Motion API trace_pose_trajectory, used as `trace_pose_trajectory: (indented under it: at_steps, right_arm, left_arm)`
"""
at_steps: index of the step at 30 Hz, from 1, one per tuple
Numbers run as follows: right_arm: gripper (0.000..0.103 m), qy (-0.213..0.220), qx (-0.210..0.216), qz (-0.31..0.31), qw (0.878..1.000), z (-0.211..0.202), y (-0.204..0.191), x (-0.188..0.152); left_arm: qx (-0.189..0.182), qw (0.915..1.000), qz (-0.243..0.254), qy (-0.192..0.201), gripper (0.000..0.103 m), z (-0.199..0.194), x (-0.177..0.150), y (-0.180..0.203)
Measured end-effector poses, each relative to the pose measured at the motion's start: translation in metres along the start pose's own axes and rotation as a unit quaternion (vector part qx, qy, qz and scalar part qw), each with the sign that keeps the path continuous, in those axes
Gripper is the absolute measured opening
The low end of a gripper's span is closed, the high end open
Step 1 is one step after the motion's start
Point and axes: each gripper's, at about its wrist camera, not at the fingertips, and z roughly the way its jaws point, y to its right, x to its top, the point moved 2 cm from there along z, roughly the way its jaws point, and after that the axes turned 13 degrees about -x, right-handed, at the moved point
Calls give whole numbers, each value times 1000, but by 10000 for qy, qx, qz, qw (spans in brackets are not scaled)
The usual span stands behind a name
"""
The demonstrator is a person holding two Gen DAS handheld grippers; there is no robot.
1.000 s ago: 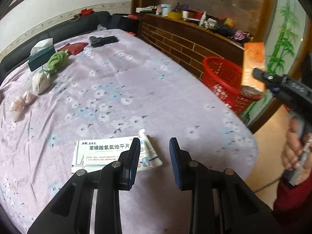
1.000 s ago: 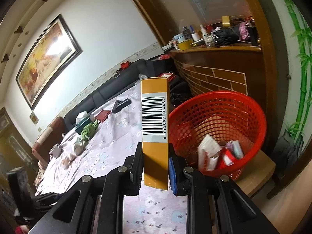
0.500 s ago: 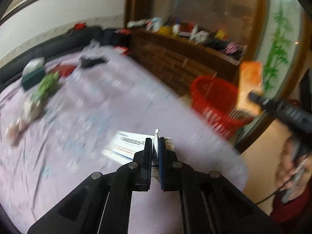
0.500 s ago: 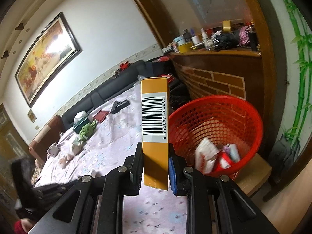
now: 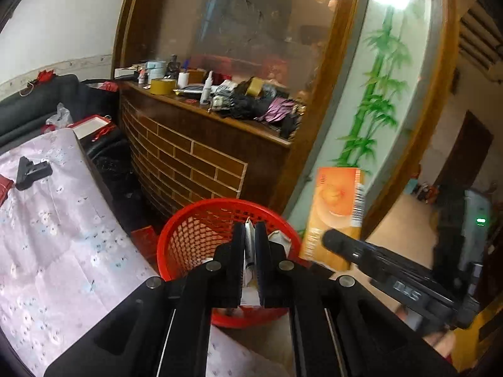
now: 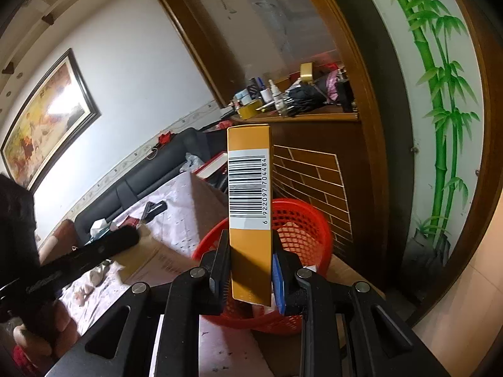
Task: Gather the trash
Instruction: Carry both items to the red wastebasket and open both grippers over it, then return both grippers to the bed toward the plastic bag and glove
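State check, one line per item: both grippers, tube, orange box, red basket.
left gripper: jaws shut on the tube, held over the basket
tube: clamped upright, off the table
right gripper: jaws shut on the orange box
orange box: held upright, barcode facing the camera, not yet in the basket
red basket: upright, open, some trash already inside

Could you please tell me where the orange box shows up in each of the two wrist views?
Left wrist view: the orange box is right of centre, held upright beside the red basket.
Right wrist view: centre frame, barcode side facing the camera, clamped in the right hand-held gripper.
Shared landmark: the red basket.
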Motion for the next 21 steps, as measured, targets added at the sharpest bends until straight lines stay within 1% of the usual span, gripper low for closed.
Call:
trace_pose_trajectory:
  at_steps: [1,3,5,6,8,10,14,16,17,18,21]
  right_arm:
    - [24,-35,-16,-5,10000,4,1,1]
    - [27,-127,-66,-16,9999,14,1,2]
    - [27,-221,-129,-65,9997,25,0,2]
    - [41,-273,-194,-147,9993,32,-2,1]
    - [60,-366,-368,-333,9981,44,-7,-1]
    - [60,-341,-420,-350,9979,46,-9,-4]
    - [61,-323,-198,-172,9991,38,-10,-10]
    - [61,-372,-69,-246,9990,34,-21,-16]
    - [60,-394,9,-320,9987,32,-28,-20]
    - [61,-420,68,-411,9982,30,-36,-24]
    - [61,-514,250,-684,9960,29,-65,-37]
  left_arm:
    - [87,9999,-105,-69,26,6,0,-5]
    - [123,9995,-299,-16,42,2,-4,-14]
    - [192,9990,-408,60,43,-8,-9,-24]
    - [227,9988,-437,47,43,-12,-11,-27]
    - [328,9984,-468,42,44,-25,-18,-34]
    - [622,9973,-396,7,57,-41,-29,-40]
    - [1143,9930,-298,9,59,-74,-53,-52]
    - [1623,9865,-203,-49,62,-91,-68,-57]
    - [1777,9839,-178,-41,65,-98,-73,-59]
    - [1989,9799,-160,-38,70,-106,-80,-62]
    - [2551,9667,-185,-29,72,-130,-100,-73]
